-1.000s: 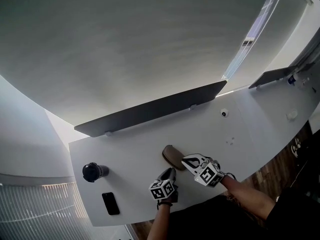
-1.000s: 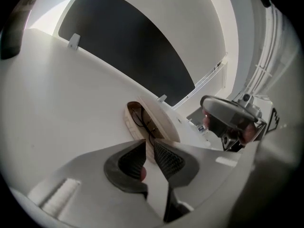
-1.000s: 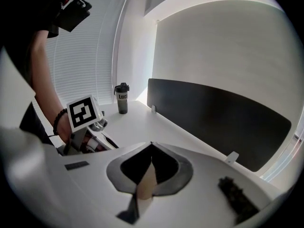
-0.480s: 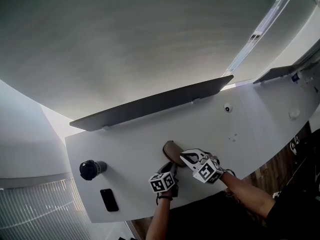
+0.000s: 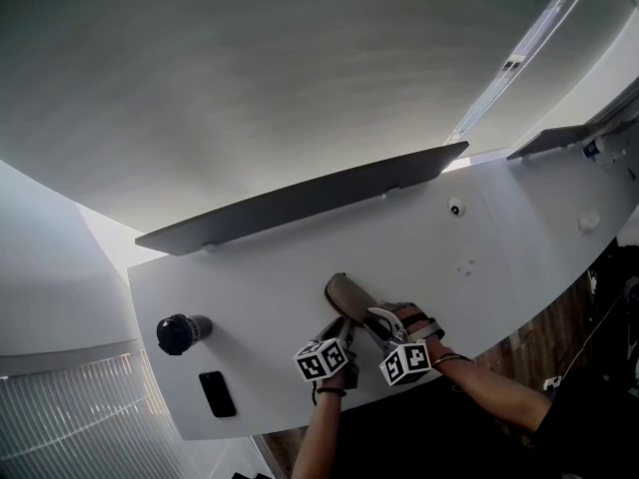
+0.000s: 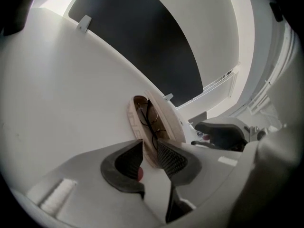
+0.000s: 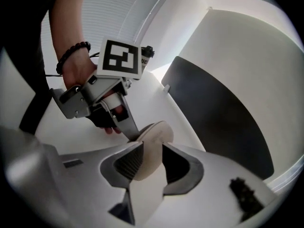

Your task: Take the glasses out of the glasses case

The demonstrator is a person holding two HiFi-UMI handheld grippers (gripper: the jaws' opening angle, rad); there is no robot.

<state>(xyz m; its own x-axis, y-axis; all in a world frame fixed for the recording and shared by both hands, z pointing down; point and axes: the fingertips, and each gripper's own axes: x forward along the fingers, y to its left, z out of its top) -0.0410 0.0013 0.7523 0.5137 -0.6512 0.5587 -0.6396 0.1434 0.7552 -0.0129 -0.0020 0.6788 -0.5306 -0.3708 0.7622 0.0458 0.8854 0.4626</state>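
Observation:
A tan glasses case (image 5: 347,295) lies on the white table (image 5: 250,287), its lid (image 6: 169,118) raised a little. Dark-rimmed glasses (image 6: 150,122) show inside it. My left gripper (image 5: 343,329) is at the case's near end. In the left gripper view my left gripper (image 6: 149,148) is shut on that end. My right gripper (image 5: 375,319) reaches in from the right. In the right gripper view the lid (image 7: 153,139) stands between the opening jaws of my right gripper (image 7: 152,148). One pad (image 7: 129,161) is against the lid, and there is a gap on the other side.
A black phone (image 5: 213,394) and a dark cylinder (image 5: 175,333) lie at the table's left. A long dark partition (image 5: 300,203) runs along the far edge. A small round fitting (image 5: 456,208) and a white object (image 5: 587,223) sit far right. The table's front edge is right behind both grippers.
My right gripper has rolled and dropped toward the case, and its jaws now straddle the lid. My left gripper has stayed at the case's near end.

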